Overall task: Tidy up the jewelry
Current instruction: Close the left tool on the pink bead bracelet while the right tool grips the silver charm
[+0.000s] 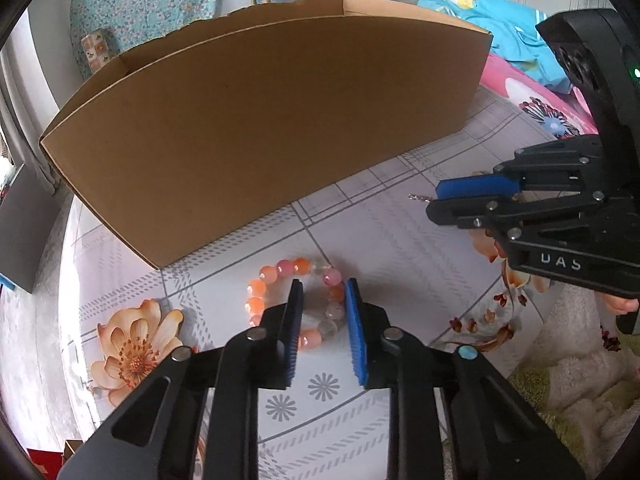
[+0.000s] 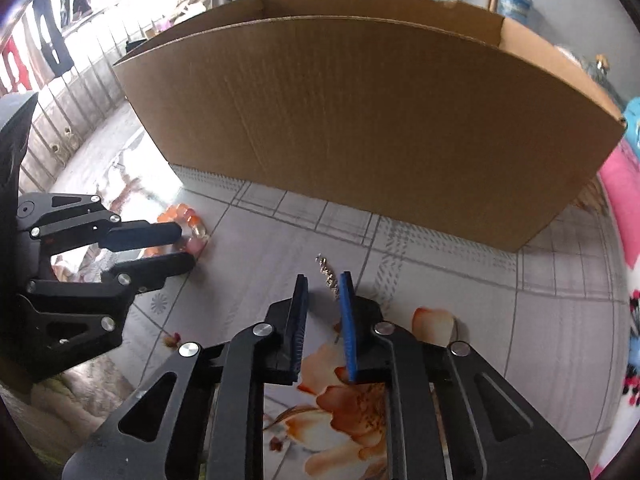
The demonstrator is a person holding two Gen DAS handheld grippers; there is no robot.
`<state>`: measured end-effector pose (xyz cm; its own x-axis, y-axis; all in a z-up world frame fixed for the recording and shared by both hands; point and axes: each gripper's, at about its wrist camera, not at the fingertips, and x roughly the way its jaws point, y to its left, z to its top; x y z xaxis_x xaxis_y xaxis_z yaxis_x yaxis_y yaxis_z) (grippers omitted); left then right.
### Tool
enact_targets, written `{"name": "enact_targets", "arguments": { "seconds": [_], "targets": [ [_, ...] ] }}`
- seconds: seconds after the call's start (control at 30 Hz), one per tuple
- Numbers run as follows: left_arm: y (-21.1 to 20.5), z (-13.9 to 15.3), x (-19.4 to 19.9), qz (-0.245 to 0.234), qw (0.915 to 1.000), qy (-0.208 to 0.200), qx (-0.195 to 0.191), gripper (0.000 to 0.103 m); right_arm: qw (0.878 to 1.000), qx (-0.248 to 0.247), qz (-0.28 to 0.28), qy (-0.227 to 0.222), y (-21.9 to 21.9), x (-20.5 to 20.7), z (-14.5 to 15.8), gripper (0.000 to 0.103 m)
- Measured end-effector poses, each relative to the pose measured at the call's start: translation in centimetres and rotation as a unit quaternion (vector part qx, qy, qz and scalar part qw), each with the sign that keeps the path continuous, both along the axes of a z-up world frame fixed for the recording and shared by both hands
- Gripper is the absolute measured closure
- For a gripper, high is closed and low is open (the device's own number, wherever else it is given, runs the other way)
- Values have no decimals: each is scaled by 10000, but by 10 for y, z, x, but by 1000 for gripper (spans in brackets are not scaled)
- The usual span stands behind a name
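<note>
An orange and pink bead bracelet (image 1: pixel 276 272) lies on the flowered tablecloth in front of a brown cardboard box (image 1: pixel 264 128). My left gripper (image 1: pixel 322 292) is open, its fingers straddling the right side of the bracelet. In the right wrist view the bracelet (image 2: pixel 188 216) shows behind the left gripper (image 2: pixel 186 244). A thin silver chain (image 2: pixel 329 272) lies on the cloth between the fingertips of my right gripper (image 2: pixel 323 284), which is open around it. The right gripper (image 1: pixel 434 200) also shows in the left wrist view, with the chain's end (image 1: pixel 420 199) poking out.
The cardboard box (image 2: pixel 380 120) stands open-topped right behind both pieces. A pink and blue blanket (image 1: pixel 532 60) lies at the right. A fuzzy cream cloth (image 1: pixel 572 380) covers the table's near right part.
</note>
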<state>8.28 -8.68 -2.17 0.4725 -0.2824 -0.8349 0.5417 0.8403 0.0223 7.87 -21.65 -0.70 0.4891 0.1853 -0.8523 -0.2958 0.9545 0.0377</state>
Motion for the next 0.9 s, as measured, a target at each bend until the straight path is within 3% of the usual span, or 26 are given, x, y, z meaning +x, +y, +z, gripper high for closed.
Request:
{"name": "enact_targets", "arguments": {
  "seconds": [0.2,0.47,0.9],
  "targets": [
    [5,1,1,-6,10000,-51,-21,94,9999,-96,83,7,-1,1,0,103],
    [16,7,-2,35,9996,-92,-249,94,9982,534,-231,136,-15,-1,5,103],
    [49,50,-20,159,9966,-391,-702,94,9882,1447,-428,-268,-46,-34,52,103]
  ]
}}
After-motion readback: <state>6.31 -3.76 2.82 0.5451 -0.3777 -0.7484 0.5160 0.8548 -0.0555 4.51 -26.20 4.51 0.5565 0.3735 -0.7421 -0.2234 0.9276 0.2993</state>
